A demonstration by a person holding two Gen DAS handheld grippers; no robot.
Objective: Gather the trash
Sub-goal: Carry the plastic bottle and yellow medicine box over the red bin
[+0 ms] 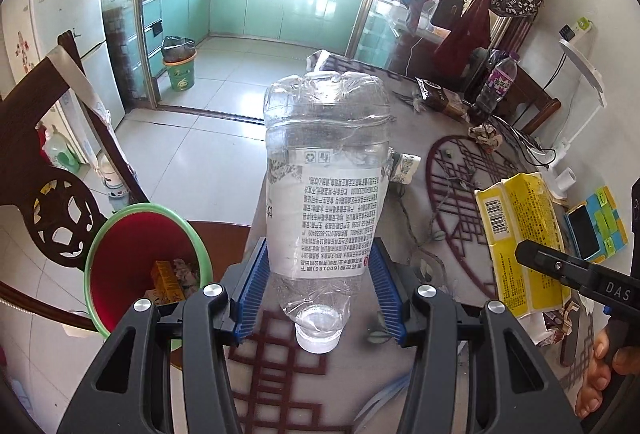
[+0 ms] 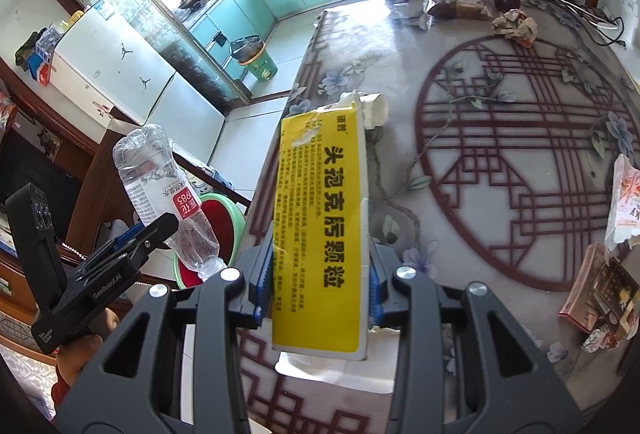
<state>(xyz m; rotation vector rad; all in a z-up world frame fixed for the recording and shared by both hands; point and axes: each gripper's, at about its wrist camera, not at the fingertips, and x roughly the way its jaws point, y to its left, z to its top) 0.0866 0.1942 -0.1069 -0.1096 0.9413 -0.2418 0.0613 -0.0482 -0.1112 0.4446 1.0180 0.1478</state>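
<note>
left gripper (image 1: 320, 288) clenched on crumpled clear plastic water bottle (image 1: 326, 190), cap down, above worktop (image 1: 460, 194) edge | right gripper (image 2: 316, 284) grasping flattened yellow cardboard box (image 2: 320, 230), lower end hiding behind fingers (image 2: 264, 274) | green-rimmed red bin (image 1: 120, 266) beside worktop, contents partly hidden

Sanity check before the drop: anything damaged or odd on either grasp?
Both items are damaged, as trash would be. The clear bottle in the left gripper is crumpled and held cap-down. The yellow box in the right gripper has a torn, scuffed top edge. No spill visible.
</note>
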